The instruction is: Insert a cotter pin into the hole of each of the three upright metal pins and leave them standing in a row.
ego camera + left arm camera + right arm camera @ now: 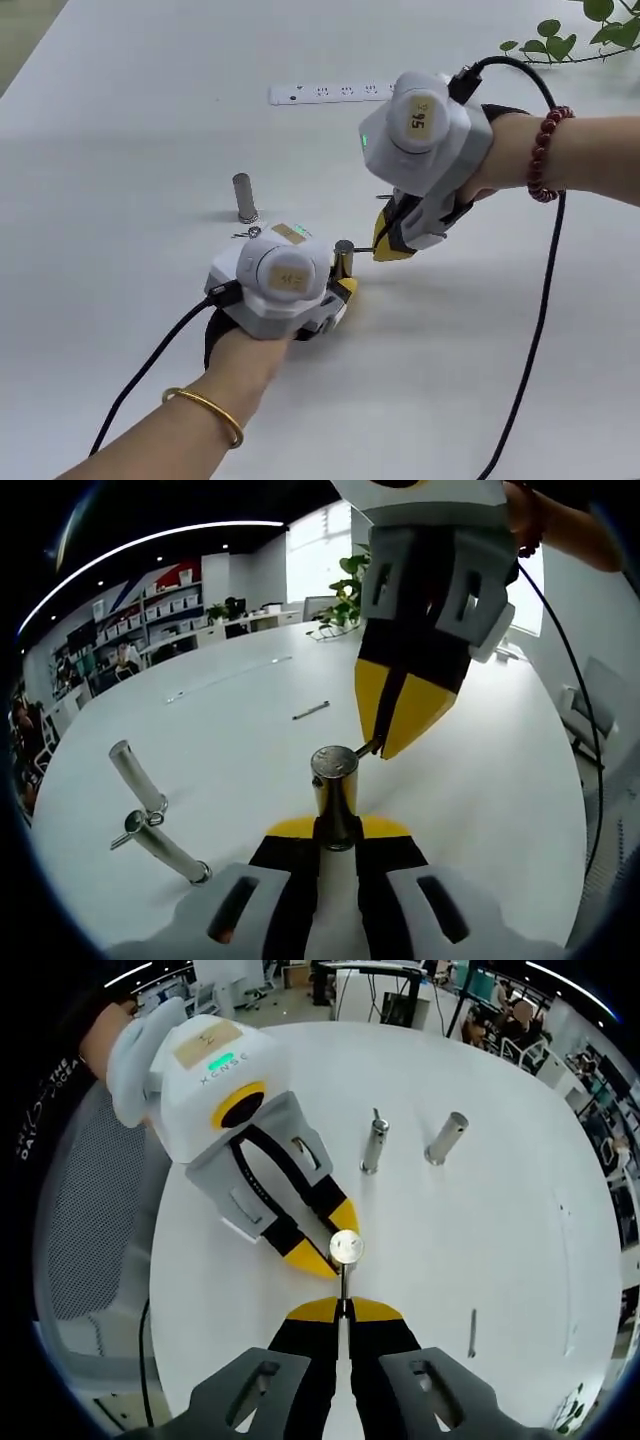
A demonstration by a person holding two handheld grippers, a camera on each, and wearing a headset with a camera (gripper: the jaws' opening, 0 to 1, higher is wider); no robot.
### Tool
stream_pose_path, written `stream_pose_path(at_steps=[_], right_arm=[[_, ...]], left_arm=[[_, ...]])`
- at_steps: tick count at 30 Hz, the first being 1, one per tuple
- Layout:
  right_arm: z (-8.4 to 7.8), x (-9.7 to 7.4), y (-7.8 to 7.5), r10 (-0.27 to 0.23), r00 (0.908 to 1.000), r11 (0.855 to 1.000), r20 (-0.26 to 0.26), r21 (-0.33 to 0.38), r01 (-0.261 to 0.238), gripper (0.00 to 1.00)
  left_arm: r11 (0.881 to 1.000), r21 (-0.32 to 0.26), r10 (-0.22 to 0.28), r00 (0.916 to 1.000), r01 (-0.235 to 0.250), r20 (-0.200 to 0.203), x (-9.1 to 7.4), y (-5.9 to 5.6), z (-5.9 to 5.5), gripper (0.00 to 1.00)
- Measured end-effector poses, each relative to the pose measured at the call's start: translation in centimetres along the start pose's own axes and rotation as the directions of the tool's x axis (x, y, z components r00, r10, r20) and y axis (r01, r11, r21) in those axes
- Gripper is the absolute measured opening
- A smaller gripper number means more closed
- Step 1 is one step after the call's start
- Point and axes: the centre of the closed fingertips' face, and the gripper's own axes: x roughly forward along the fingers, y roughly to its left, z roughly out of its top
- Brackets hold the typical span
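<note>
This is an open-plan office. A wide white desk point(120, 150) carries a white power strip point(330, 93) near its far edge, and a leafy plant point(585, 35) reaches over its far right side. Beyond the desk are shelves point(165, 605) of storage boxes, bright windows point(315, 555), a seated person point(125, 660) and a long ceiling light point(150, 545). A mesh office chair point(90, 1230) stands beside the desk.

Three metal pins point(334, 780), one in the left gripper's point(335, 845) jaws and two beyond them, three cotter pins point(311, 710) and one power strip point(330, 93).
</note>
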Motion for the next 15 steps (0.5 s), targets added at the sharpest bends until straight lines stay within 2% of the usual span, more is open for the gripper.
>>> stream_pose_path(at_steps=[15], right_arm=[[0.66, 0.14, 0.17, -0.016, 0.9995, 0.998, 0.027, 0.055, 0.015, 0.0]], left_arm=[[0.999, -0.028, 0.019, 0.9997, -0.018, 0.016, 0.06, 0.08, -0.04, 0.1]])
